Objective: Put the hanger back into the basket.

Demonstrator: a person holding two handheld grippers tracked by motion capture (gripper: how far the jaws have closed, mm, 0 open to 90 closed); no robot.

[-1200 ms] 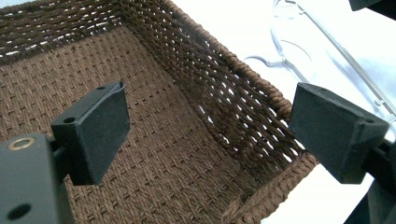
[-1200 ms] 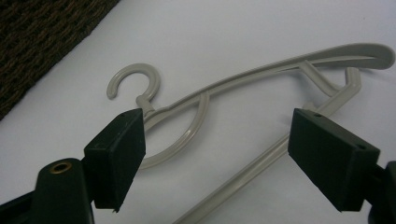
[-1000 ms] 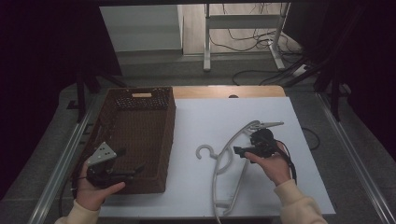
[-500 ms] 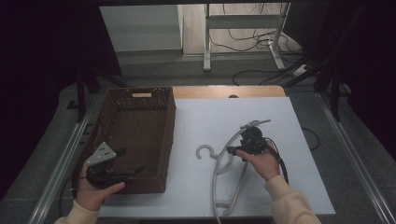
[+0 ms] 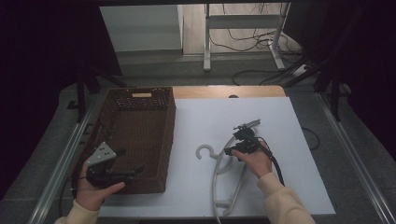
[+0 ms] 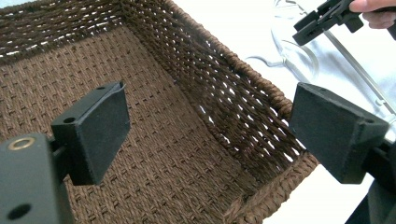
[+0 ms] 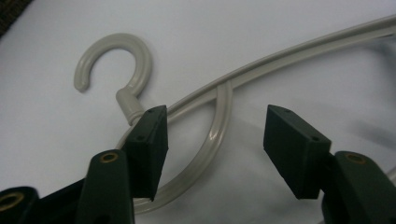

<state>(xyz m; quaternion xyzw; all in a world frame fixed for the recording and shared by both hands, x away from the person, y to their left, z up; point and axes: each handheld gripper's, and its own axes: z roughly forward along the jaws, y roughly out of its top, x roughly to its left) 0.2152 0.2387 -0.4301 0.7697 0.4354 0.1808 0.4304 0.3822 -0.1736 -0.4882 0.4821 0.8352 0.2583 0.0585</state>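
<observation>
A pale grey plastic hanger point(image 5: 223, 175) lies flat on the white table point(image 5: 299, 140), just right of the basket point(image 5: 140, 135). Its round open hook point(image 5: 204, 151) points toward the basket, and its thin arms sweep away from the neck in smooth curves toward the person's edge of the table.

The right gripper point(image 5: 233, 149) is down over the hanger near the neck, held from behind by the person's right hand point(image 5: 256, 161). In the right gripper view the two black jaws stand about half open, with the hanger's curved inner loop point(image 7: 217, 135) and the start of its long arm lying between them. The left pad sits right beside the neck below the hook point(image 7: 116, 60); neither pad presses on the plastic yet. The jaws have just been closing, with the hanger between them.

The hanger is glossy, rounded in section, and moulded in one piece. The pads are matt, blocky and flat-faced.

The left gripper point(image 5: 126, 175) rests at the near end of the basket, in the person's left hand point(image 5: 93, 191). Its jaws are spread wide with nothing between them; one pad point(image 6: 95, 130) hangs inside over the woven floor, the other point(image 6: 336, 130) outside the near rim. The basket is dark brown, rectangular, tightly woven of twisted cord, with light showing through gaps in its walls.
</observation>
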